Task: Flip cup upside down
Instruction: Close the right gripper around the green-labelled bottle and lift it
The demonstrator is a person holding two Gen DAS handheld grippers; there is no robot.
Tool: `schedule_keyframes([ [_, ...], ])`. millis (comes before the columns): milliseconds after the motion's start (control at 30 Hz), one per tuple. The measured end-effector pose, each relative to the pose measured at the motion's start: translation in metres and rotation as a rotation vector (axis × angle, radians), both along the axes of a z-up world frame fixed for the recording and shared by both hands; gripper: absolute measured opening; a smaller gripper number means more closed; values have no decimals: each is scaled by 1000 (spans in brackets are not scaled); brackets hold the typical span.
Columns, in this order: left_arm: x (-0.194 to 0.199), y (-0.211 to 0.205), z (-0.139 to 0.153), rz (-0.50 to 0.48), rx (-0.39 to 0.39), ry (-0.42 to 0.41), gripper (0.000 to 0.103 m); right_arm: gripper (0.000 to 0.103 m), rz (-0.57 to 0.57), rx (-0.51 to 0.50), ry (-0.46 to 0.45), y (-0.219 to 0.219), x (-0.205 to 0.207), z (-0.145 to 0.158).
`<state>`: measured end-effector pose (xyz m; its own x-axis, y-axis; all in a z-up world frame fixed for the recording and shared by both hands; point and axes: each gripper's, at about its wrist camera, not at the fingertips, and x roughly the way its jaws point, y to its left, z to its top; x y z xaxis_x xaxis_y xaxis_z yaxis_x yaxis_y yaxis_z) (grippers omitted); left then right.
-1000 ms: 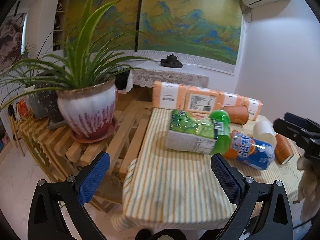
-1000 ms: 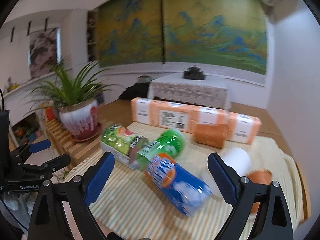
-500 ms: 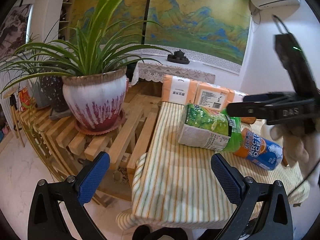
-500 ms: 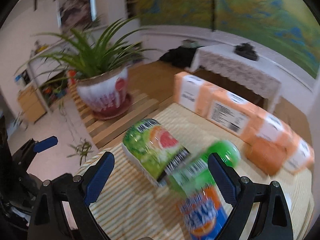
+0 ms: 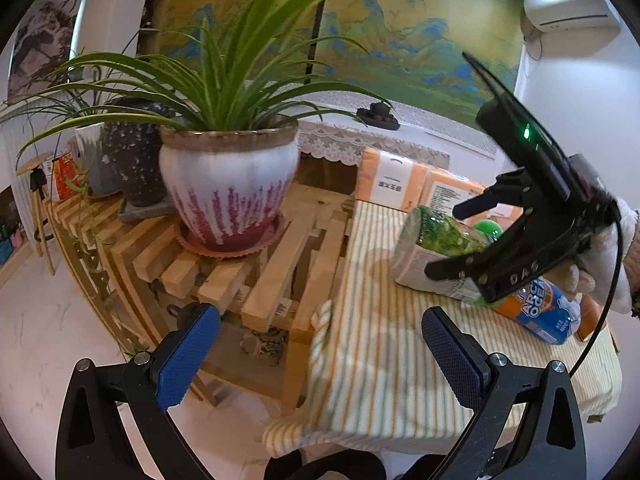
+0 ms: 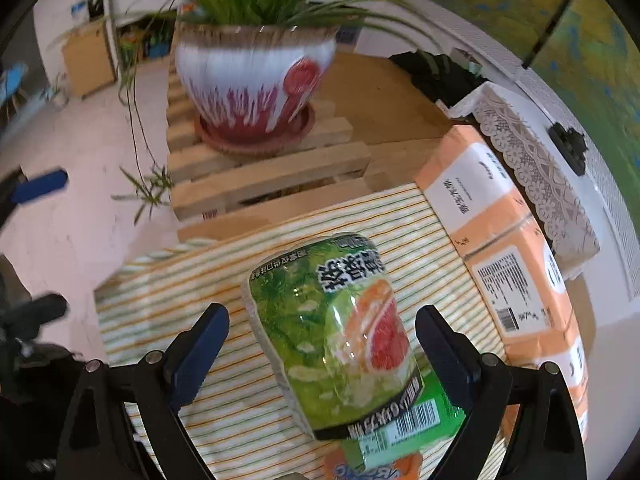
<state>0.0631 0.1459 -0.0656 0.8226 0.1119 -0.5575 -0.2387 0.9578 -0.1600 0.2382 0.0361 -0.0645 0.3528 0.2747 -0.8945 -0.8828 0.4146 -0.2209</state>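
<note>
Task not begun, by my reading: no cup is gripped. Right gripper (image 6: 322,346) is spread wide, straddling a glossy green shrink-wrapped drinks pack (image 6: 336,332) lying on the striped cloth (image 6: 168,304) without touching it. Left gripper (image 5: 316,356) is also wide and empty, off the table edge. Only an orange sliver (image 5: 591,316) behind the blue can (image 5: 540,312) may be the cup (cannot confirm).

Home living room. Landscape mural (image 5: 400,36) across far wall, air conditioner (image 5: 568,0) high at right. Potted plant (image 5: 228,184) on slatted wooden stand (image 5: 224,268) at left; lace-covered side table (image 5: 360,144) beyond; striped tablecloth (image 5: 384,344) near right.
</note>
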Motion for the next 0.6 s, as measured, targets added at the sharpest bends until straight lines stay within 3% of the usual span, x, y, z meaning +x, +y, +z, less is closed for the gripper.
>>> schedule_keyframes([
  [233,-4,12,-1,20,-12,-5,102,88,32,-83,-48,13,-1,-14],
  [433,-11,16,1,34,-13,-11,102,85,9,-75,-56,20,-2,-15],
  [600,-18,15,3,37,-8,-18,102,85,-45,-20,-11,26,-12,-4],
])
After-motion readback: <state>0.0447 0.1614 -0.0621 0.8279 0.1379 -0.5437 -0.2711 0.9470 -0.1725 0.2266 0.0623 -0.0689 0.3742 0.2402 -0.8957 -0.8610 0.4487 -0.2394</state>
